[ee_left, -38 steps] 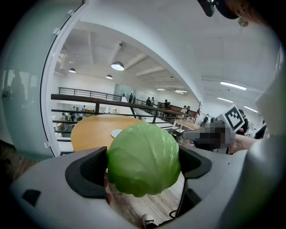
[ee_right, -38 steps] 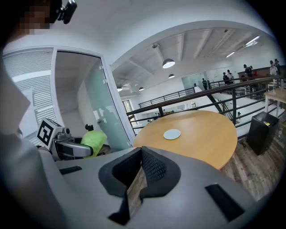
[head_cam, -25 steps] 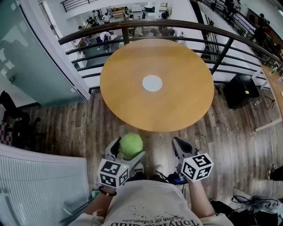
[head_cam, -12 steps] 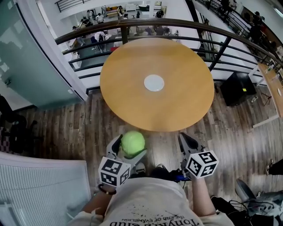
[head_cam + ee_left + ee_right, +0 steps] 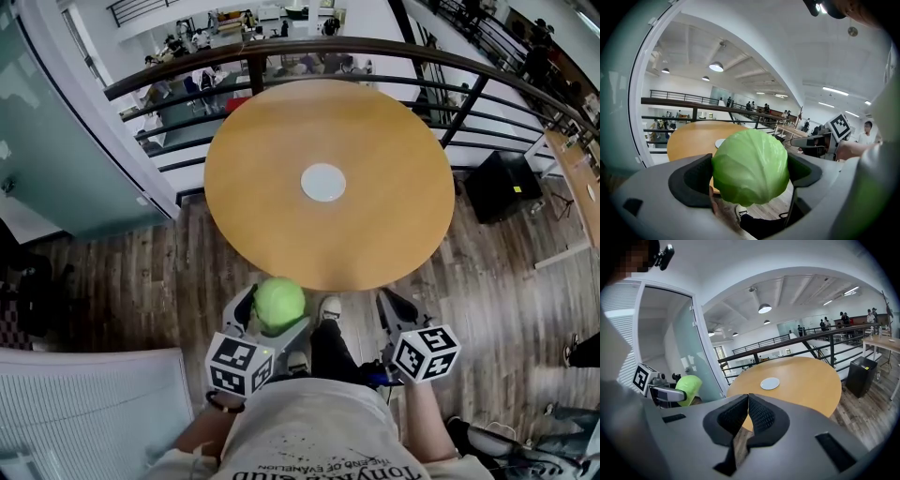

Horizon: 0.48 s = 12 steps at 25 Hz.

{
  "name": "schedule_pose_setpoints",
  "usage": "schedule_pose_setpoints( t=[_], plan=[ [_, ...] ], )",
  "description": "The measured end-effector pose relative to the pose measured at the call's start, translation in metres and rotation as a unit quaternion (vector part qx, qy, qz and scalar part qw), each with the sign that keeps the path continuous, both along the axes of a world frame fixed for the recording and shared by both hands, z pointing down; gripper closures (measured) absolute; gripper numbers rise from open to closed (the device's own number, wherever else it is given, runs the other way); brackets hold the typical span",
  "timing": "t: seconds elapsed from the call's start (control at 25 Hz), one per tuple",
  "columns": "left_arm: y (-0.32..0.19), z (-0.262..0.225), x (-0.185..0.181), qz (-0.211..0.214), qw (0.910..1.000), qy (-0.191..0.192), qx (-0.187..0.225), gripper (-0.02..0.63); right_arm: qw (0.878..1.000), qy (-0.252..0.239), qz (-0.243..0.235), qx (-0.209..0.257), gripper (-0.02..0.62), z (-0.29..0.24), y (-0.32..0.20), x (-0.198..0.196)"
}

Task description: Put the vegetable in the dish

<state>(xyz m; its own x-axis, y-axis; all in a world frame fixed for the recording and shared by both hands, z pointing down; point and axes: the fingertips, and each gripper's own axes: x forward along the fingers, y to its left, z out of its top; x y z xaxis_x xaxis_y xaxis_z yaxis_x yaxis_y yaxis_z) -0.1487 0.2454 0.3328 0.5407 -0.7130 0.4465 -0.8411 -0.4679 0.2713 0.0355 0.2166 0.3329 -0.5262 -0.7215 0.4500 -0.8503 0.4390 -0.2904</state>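
A round green cabbage [image 5: 279,304] [image 5: 750,172] is clamped between the jaws of my left gripper [image 5: 272,314] [image 5: 751,176], held over the wooden floor just short of the table's near edge. The cabbage also appears in the right gripper view [image 5: 689,386]. A small white dish [image 5: 322,182] [image 5: 769,383] lies at the middle of the round wooden table [image 5: 375,122] [image 5: 811,376]. My right gripper [image 5: 386,305] [image 5: 747,411] is shut with nothing in it, level with the left one and to its right.
A dark metal railing [image 5: 281,52] curves behind the table. A glass wall [image 5: 47,141] runs along the left, and a black bin [image 5: 506,187] stands at the right. A shoe [image 5: 328,308] of the person shows between the grippers.
The view has closed in a little on the table. A shoe and leg have come forward between the grippers. Both grippers keep their hold and posture.
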Motion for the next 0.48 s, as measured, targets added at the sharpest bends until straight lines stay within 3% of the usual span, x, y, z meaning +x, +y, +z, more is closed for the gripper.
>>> schedule_pose_setpoints(
  t=[0.48],
  plan=[
    [-0.108,0.006,0.034,-0.02,0.9998,-0.009,-0.001,0.118,0.999,-0.005,-0.034,0.014,0.571,0.002,-0.12,0.026]
  ],
)
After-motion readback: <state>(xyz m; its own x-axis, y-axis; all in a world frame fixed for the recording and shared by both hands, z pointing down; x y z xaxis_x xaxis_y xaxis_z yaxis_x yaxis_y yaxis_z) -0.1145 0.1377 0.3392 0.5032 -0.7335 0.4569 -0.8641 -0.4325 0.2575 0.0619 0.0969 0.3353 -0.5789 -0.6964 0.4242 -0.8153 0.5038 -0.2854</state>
